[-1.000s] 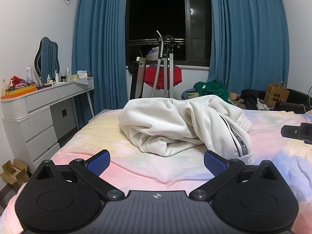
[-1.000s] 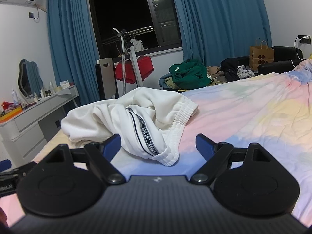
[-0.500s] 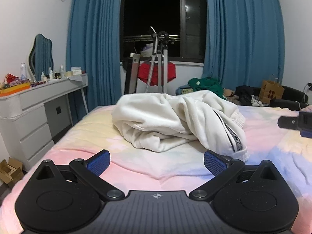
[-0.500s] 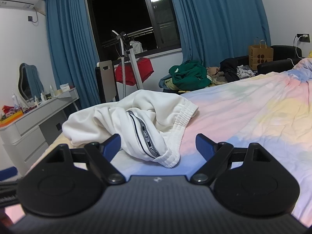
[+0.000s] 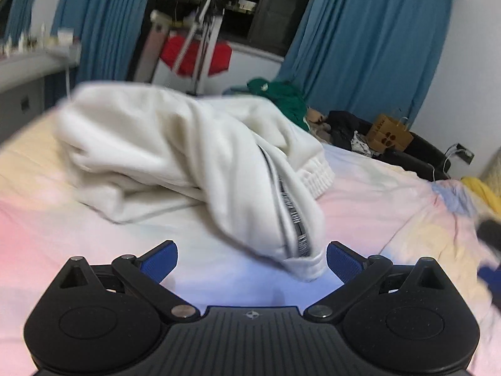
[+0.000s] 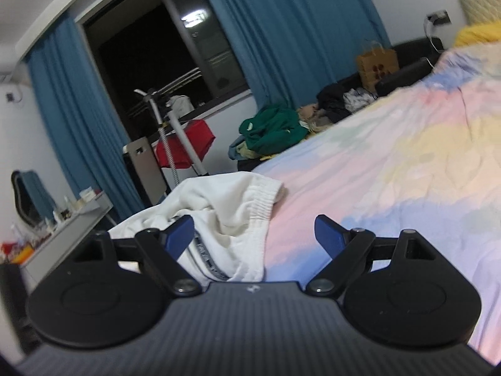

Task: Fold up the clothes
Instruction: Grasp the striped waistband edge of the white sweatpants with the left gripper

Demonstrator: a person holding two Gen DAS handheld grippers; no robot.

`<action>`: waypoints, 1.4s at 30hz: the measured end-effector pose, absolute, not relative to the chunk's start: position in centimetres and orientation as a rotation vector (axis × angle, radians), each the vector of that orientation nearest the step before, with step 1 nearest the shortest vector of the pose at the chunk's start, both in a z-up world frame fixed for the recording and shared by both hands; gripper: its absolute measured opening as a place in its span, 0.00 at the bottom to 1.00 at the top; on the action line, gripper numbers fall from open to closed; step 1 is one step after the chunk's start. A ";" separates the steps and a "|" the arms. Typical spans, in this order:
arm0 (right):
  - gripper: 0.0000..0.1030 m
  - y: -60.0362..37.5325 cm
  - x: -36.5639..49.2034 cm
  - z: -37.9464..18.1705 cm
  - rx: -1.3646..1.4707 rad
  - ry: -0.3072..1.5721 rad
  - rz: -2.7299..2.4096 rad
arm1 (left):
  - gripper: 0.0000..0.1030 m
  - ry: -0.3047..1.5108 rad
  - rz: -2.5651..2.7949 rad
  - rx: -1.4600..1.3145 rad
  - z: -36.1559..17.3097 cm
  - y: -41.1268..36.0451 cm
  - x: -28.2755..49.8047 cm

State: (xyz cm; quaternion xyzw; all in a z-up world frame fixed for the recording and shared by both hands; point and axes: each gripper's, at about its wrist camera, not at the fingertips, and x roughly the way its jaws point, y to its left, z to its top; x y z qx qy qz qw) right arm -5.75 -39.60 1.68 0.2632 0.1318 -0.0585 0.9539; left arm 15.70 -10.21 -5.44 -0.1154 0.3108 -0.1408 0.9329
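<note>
A crumpled white pair of sweatpants (image 5: 188,156) with a dark printed side stripe lies heaped on the pastel bedsheet (image 5: 375,194). In the left wrist view my left gripper (image 5: 250,258) is open, its blue pads wide apart, with the garment's cuff end (image 5: 308,263) just inside the right pad. In the right wrist view the sweatpants (image 6: 231,219) lie between the jaws toward the left finger, waistband (image 6: 266,200) facing up. My right gripper (image 6: 253,238) is open and close over the cloth. Neither holds anything.
A pile of green and dark clothes (image 6: 272,131), a brown paper bag (image 6: 377,62) and a dark couch sit beyond the bed. A garment steamer stand (image 5: 203,31) with a red cloth stands by the window. A white dresser (image 6: 69,222) stands left.
Both grippers have moved forward and tilted, closing in on the sweatpants. The left view swung right toward the cuff; the right gripper now reaches over the cloth. Both stayed open.
</note>
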 end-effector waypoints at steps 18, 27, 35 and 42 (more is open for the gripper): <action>0.84 -43.0 -2.3 -2.9 0.697 0.298 -0.124 | 0.37 0.754 -0.170 -0.378 -11.8 -14.5 24.5; 0.84 -42.6 -3.2 -1.6 0.707 0.236 -0.068 | 0.27 0.734 -0.276 -0.395 -6.4 -8.2 19.8; 0.78 -42.6 -2.4 -2.6 0.861 0.343 0.046 | 0.26 0.760 -0.338 -0.418 -2.5 1.4 14.5; 0.77 -41.4 0.3 -6.3 1.010 0.550 0.072 | 0.27 0.784 -0.306 -0.428 -5.0 5.3 12.1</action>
